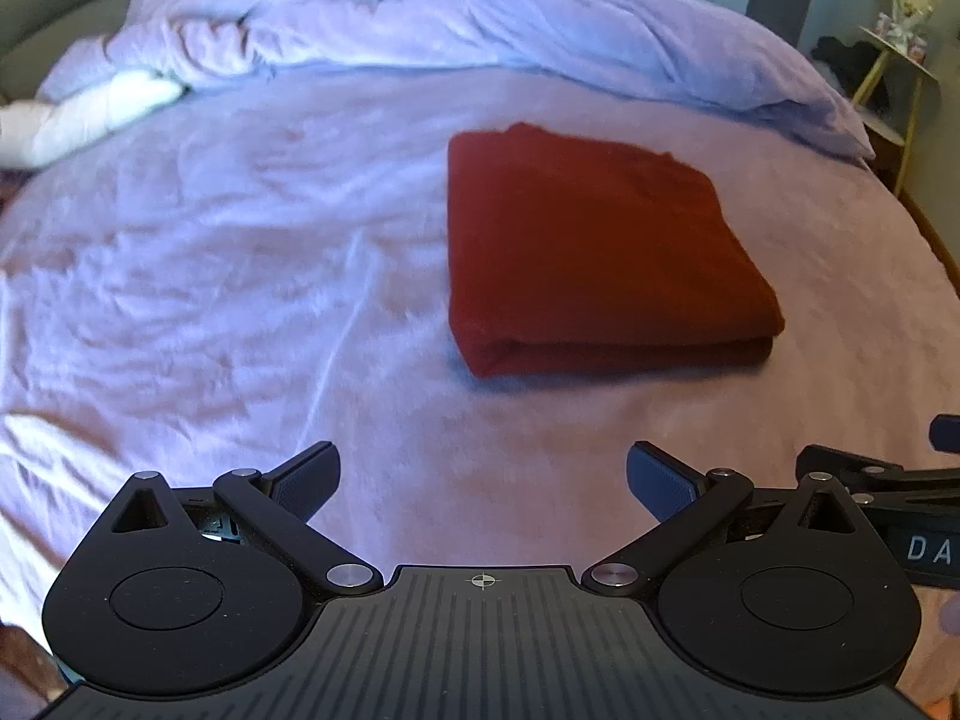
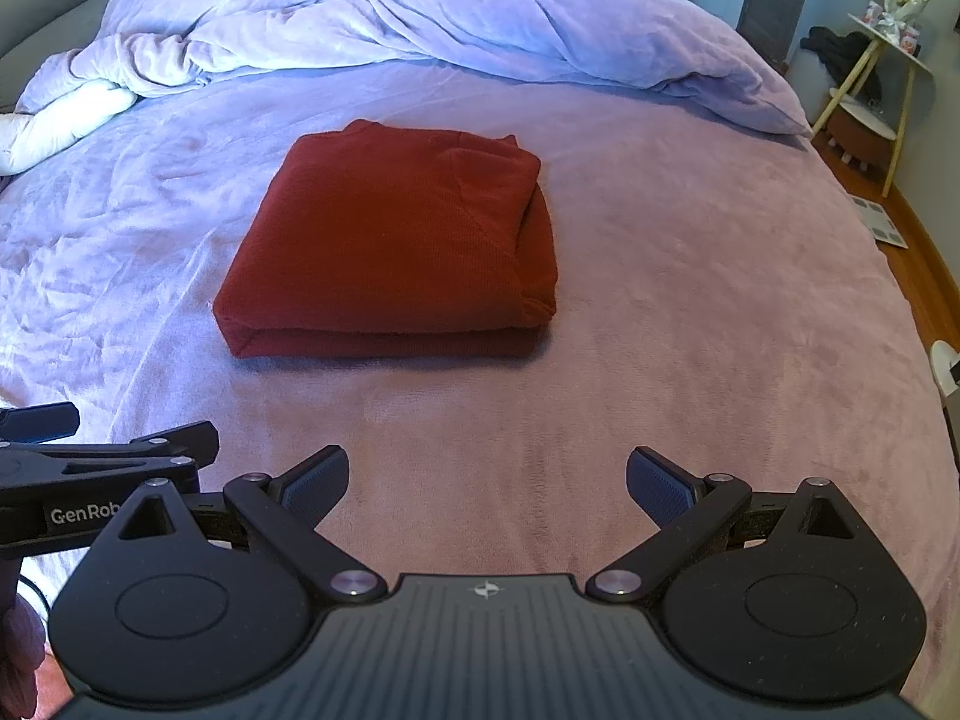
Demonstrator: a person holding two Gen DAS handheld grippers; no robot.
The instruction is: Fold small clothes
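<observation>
The fingers (image 1: 303, 483) of the left gripper (image 1: 483, 483) stand spread wide with nothing between them, and the fingers (image 2: 315, 483) of the right gripper (image 2: 487, 483) are spread just as wide and equally empty. Both grippers hang above bare bedsheet (image 2: 690, 312), side by side, and each shows at the edge of the other's view.

The dark red knit garment (image 2: 390, 240) lies on the pinkish-lilac bedsheet ahead of both grippers, clear of them and touching neither. It forms a compact rectangular packet of several stacked layers, with a fold running along its near edge. A collar or neckline seems to show at the far edge, and one tucked layer bulges slightly along the right side in the right wrist view. In the left wrist view the same packet (image 1: 600, 240) looks squared off, though that frame is a little blurred.

Judging from its shape, the folding of this piece appears done or very nearly so; at most the loose right-hand layer could be tidied. No other small clothes lie on the open sheet. A rumpled lilac duvet (image 2: 420, 12) and a white pillow (image 2: 60, 120) sit at the far side of the bed; whether more garments wait out of view cannot be told.
</observation>
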